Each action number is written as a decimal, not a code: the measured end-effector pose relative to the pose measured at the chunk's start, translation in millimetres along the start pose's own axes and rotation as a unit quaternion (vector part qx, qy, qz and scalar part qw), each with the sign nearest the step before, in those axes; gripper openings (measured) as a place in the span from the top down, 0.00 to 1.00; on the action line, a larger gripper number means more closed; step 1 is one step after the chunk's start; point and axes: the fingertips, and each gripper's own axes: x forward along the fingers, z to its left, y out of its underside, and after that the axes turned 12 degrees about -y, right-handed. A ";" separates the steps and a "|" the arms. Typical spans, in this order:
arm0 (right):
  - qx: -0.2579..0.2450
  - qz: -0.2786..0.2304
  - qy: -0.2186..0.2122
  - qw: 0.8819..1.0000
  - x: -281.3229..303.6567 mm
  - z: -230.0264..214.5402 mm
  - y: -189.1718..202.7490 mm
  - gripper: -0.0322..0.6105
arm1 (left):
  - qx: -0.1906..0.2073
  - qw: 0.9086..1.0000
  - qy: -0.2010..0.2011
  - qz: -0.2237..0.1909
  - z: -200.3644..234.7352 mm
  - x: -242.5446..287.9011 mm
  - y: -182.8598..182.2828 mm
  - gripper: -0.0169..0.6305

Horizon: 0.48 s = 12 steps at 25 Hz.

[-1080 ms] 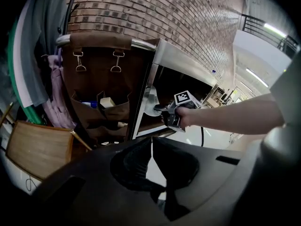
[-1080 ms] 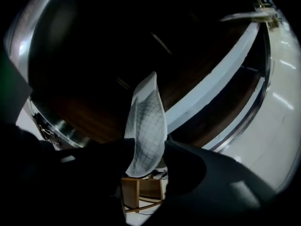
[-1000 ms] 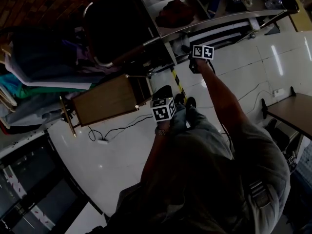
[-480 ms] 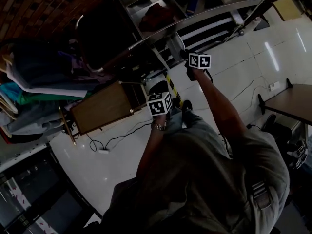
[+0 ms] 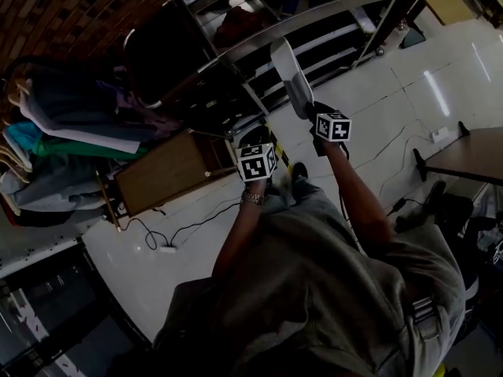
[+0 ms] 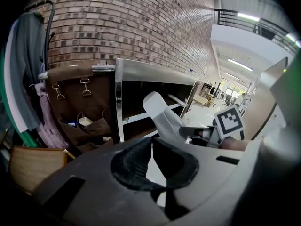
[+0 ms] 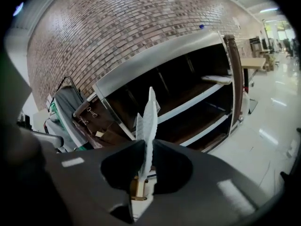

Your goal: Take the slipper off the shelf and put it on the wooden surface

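Aloft, right gripper (image 5: 306, 110), just closed on slipper (image 5: 286, 71)

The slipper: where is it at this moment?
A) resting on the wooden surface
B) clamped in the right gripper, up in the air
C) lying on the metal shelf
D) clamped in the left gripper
B: the right gripper is shut on the pale slipper, seen edge-on between its jaws, and the head view shows it held up in front of the shelf.
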 end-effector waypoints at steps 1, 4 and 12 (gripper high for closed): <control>0.001 -0.002 0.004 1.000 -9.6 3.8 9.6 0.88 | 0.002 1.000 -0.001 -0.004 0.9 -4.5 0.7 0.95; 0.000 0.007 0.022 1.000 -30.8 13.8 39.8 0.88 | 0.021 0.999 -0.014 -0.025 10.6 -21.2 0.4 0.95; -0.037 0.023 0.022 0.999 -26.6 117.4 108.1 0.88 | -0.001 0.997 -0.049 -0.053 123.5 -103.3 64.7 0.95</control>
